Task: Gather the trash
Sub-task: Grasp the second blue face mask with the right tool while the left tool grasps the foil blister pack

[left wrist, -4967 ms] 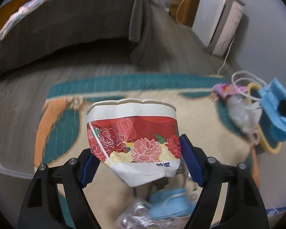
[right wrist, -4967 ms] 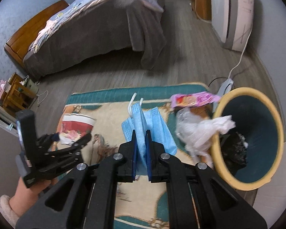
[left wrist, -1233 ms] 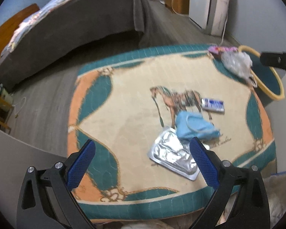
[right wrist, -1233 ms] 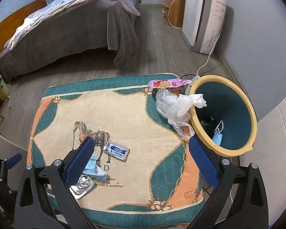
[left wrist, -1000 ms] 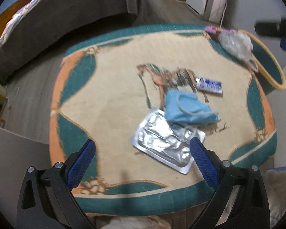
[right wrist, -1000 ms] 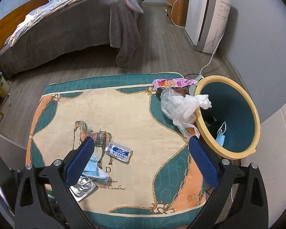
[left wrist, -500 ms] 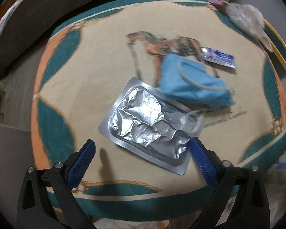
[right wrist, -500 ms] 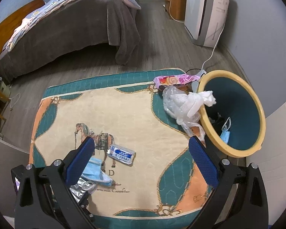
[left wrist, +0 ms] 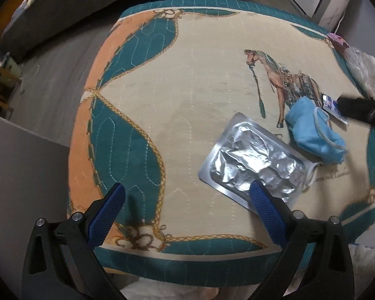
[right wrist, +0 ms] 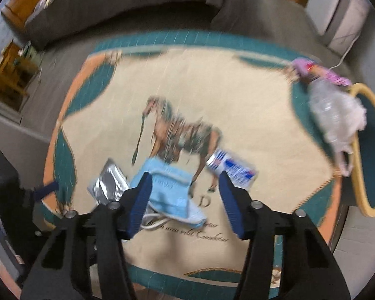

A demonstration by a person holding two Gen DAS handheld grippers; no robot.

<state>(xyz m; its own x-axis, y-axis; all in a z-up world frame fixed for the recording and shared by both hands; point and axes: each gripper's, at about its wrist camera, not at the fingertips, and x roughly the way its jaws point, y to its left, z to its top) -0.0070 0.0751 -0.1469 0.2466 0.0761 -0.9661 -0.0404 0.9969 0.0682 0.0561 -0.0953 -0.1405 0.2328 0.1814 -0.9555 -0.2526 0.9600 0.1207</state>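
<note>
Right wrist view: right gripper (right wrist: 185, 187), jaws closing on nothing, hangs above the blue mask (right wrist: 168, 190), nearer than the wide-open left gripper (left wrist: 187, 203).

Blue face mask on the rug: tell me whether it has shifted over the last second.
No. The face mask lies by the horse print's hind legs, overlapping the foil pack, as before; only the cameras came closer.

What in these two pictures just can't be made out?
- Bin: right wrist view, cut off by the edge, so its contents are hidden.
- Small packet: right wrist view, print lost to motion blur.
- Same packet: left wrist view, partly hidden behind the right gripper's finger.
- Blister pack: left wrist view, one corner hidden behind the left gripper's finger.
</note>
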